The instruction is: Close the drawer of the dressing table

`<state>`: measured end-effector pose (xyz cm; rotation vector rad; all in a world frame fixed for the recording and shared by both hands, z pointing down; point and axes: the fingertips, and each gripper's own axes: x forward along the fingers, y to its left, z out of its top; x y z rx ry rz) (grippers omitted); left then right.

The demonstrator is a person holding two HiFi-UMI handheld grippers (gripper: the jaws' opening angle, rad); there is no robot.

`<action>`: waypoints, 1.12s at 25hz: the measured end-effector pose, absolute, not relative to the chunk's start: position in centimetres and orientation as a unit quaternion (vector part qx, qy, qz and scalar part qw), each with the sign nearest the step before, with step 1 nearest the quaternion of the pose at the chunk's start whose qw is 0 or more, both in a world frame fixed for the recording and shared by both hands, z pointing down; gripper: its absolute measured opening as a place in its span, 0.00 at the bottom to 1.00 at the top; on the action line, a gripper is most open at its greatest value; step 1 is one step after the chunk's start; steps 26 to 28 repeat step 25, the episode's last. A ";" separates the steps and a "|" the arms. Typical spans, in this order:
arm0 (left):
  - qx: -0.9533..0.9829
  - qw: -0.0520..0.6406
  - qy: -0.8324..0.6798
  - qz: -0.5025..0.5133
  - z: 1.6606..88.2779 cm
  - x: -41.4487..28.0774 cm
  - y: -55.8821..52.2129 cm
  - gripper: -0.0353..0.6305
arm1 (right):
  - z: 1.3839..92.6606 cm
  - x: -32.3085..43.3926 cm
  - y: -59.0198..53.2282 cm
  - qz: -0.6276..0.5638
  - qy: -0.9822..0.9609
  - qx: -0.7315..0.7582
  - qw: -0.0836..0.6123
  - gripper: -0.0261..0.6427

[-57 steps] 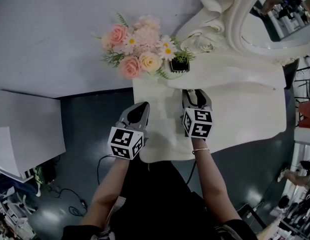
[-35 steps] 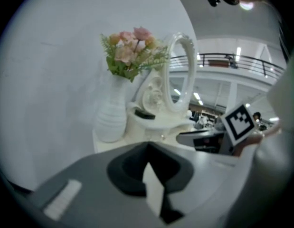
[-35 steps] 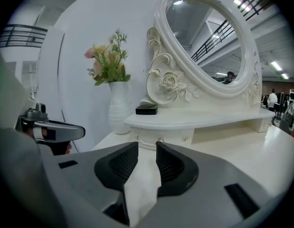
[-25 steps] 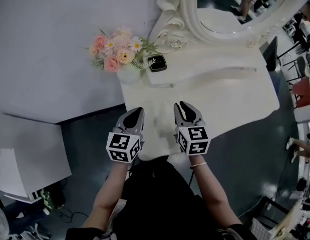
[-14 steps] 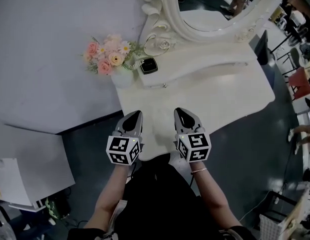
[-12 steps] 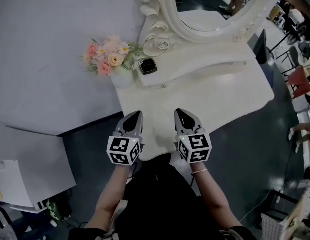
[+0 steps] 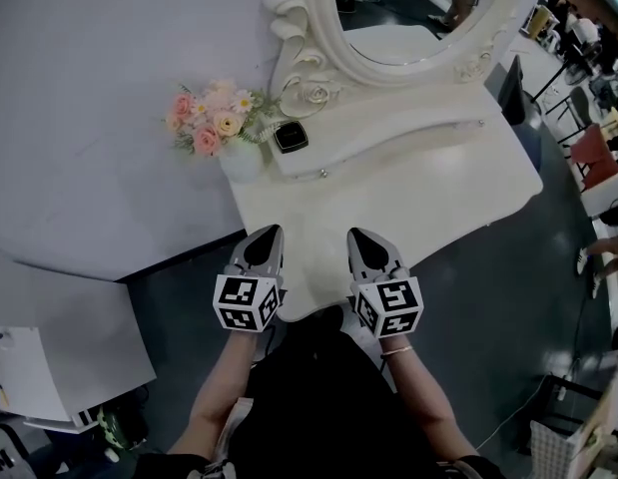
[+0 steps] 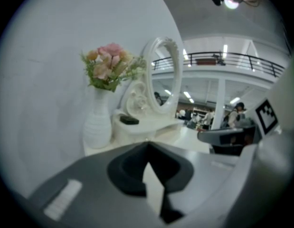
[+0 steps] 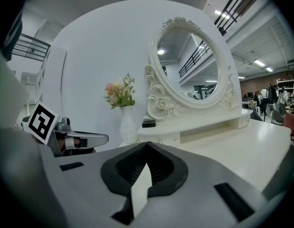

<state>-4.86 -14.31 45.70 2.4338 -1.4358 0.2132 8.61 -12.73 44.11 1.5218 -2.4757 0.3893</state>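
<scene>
Jaws pressed together on nothing, the left hand-held gripper point(image 7: 271, 231) and right hand-held gripper point(image 7: 354, 233) hover at the table's point(image 7: 428, 198) near edge, the small drawer point(image 7: 321, 171) (apparently already flush) lying straight ahead between them, front running crosswise, neither clearly nearer.

Lighting: we recorded bright, even indoor light; a glaring round ceiling lamp point(image 8: 231, 2) burned out at the top of the left gripper view. Shadows: soft and faint on the cream-white dressing-table top point(image 7: 408, 198). Distortion: we noted fisheye bending and black vignetted corners in both gripper views. Focus: nearest foreground was blurred; left gripper view was softer overall.
</scene>
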 end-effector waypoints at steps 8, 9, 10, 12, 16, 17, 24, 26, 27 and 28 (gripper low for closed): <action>0.848 0.151 -0.502 0.074 45.6 -5.4 -14.4 0.06 | 44.6 7.2 -12.3 0.135 -0.847 0.503 0.107 0.04; 0.848 0.152 -0.502 0.074 45.7 -5.4 -14.4 0.06 | 44.6 7.1 -12.3 0.135 -0.847 0.502 0.108 0.04; 0.848 0.153 -0.503 0.074 45.7 -5.5 -14.4 0.06 | 44.6 7.0 -12.3 0.136 -0.848 0.501 0.110 0.04; 0.847 0.154 -0.503 0.075 45.7 -5.5 -14.3 0.06 | 44.8 6.9 -12.3 0.136 -0.849 0.498 0.115 0.04; 0.846 0.153 -0.505 0.076 45.7 -5.5 -14.5 0.06 | 45.0 6.8 -12.5 0.136 -0.849 0.497 0.120 0.04; 0.846 0.153 -0.505 0.077 45.7 -5.5 -14.5 0.06 | 45.0 6.8 -12.5 0.136 -0.849 0.496 0.121 0.04; 0.845 0.157 -0.506 0.077 46.1 -5.2 -14.7 0.06 | 45.4 7.1 -13.0 0.140 -0.847 0.497 0.129 0.04; 0.845 0.157 -0.506 0.077 46.1 -5.1 -14.8 0.06 | 45.4 7.2 -13.2 0.139 -0.847 0.498 0.128 0.04; 0.845 0.157 -0.506 0.077 46.1 -5.1 -14.8 0.06 | 45.4 7.2 -13.2 0.139 -0.847 0.498 0.128 0.04; 0.845 0.157 -0.506 0.077 46.1 -5.1 -14.8 0.06 | 45.4 7.2 -13.2 0.139 -0.847 0.498 0.128 0.04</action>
